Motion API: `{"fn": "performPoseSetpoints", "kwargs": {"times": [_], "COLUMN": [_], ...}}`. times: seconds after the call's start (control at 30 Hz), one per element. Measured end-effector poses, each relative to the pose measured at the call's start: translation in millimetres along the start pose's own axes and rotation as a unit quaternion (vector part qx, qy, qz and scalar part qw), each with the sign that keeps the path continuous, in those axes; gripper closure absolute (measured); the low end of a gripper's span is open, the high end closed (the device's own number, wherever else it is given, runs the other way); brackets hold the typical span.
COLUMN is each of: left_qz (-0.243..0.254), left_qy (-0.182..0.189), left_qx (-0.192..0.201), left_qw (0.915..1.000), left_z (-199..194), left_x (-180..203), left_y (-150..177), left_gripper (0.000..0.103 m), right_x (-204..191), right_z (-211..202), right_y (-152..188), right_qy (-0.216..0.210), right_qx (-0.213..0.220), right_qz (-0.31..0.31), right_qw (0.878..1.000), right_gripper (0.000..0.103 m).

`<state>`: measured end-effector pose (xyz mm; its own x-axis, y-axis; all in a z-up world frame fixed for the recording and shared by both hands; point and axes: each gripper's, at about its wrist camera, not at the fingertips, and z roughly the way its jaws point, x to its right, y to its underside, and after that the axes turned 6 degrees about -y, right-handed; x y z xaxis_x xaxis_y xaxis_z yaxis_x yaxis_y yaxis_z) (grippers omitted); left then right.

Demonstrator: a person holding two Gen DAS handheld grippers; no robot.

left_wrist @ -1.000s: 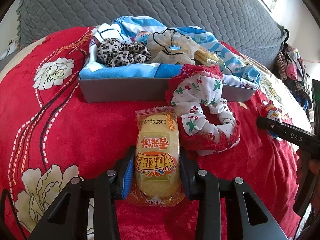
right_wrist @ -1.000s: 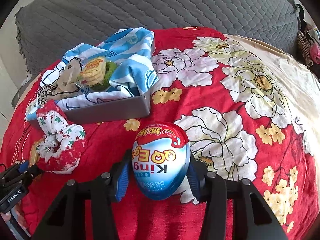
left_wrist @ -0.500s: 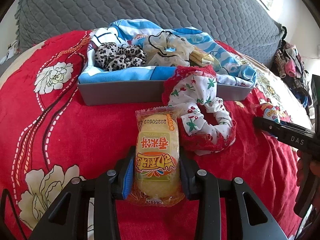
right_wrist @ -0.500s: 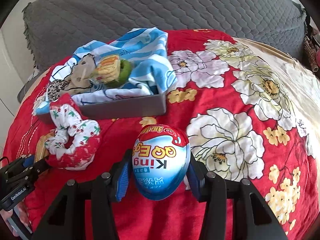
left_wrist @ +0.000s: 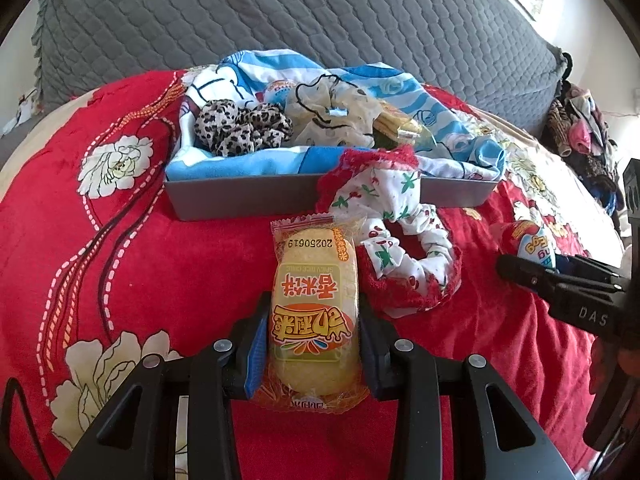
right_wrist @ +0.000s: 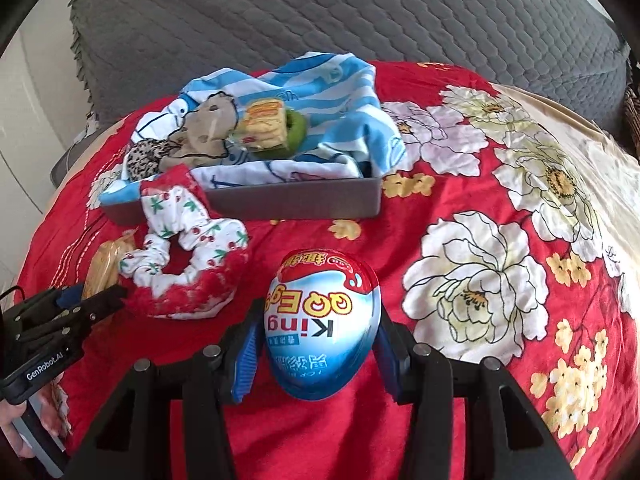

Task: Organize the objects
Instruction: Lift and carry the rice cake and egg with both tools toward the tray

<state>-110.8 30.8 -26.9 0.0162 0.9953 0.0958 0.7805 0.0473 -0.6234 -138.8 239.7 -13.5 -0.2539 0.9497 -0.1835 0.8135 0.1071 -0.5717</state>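
Left gripper [left_wrist: 314, 350] pinching rice cracker packet [left_wrist: 314, 304] across narrow sides, jaws pressing wrapper, packet pointing at tray. Right gripper [right_wrist: 320, 354] clamping toy egg [right_wrist: 322, 324] at widest girth, likely so round shell isn't slipping. Both being held over red blanket [right_wrist: 400, 248], short of tray. Cherry scrunchie [left_wrist: 400, 248] lying between, draping onto gray tray [left_wrist: 240, 200] wall. Tray beyond, cloth-lined, already holding leopard scrunchie [left_wrist: 240, 130] and snacks, so probable drop target.
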Motion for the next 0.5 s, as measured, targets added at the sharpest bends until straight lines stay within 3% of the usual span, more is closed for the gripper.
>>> {"fn": "performPoseSetpoints", "kwargs": {"times": [0.5], "left_qz": [0.005], "left_qy": [-0.003], "left_qx": [0.015], "left_qw": [0.9999], "left_z": [-19.9], "left_x": [3.8], "left_y": [-0.8], "left_gripper": [0.063], "right_x": [-26.6], "right_z": [-16.4], "right_y": [2.2], "right_qy": [-0.021], "right_qx": [0.012], "right_qz": [-0.022], "right_qw": [0.999], "right_gripper": [0.053]}}
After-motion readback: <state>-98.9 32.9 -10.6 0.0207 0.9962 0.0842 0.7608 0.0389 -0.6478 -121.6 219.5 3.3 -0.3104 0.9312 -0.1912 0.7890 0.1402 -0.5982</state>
